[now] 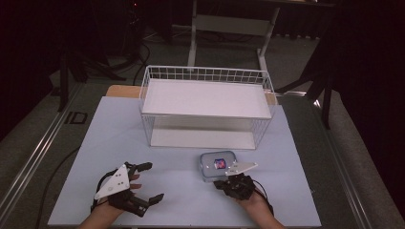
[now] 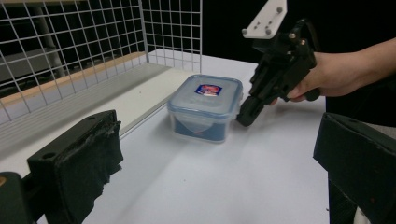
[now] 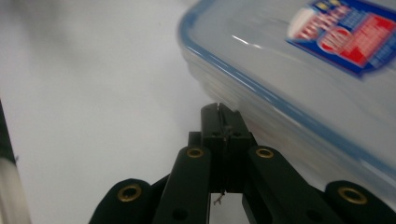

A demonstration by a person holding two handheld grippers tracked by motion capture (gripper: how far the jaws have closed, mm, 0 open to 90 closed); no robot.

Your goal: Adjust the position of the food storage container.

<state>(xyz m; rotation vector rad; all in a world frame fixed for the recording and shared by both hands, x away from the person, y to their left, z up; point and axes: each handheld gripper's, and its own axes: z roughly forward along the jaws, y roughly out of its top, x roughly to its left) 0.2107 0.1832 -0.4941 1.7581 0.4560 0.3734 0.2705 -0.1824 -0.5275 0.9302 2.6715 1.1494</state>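
Note:
A clear plastic food box with a blue-edged lid and a red and blue label (image 1: 218,166) (image 2: 205,107) (image 3: 299,84) lies on the white table in front of the wire basket. My right gripper (image 1: 220,183) (image 2: 243,119) (image 3: 223,114) is shut with nothing between its jaws, and its tip is at the box's near side wall; whether it touches I cannot tell. My left gripper (image 1: 149,182) rests on the table at the left, its jaws wide open and empty, its pads (image 2: 81,158) framing the box from a distance.
A white wire basket with a shelf board on top (image 1: 206,105) (image 2: 70,56) stands behind the box. The table's near edge (image 1: 191,224) runs just below both hands. A desk frame (image 1: 229,28) and dark floor lie beyond.

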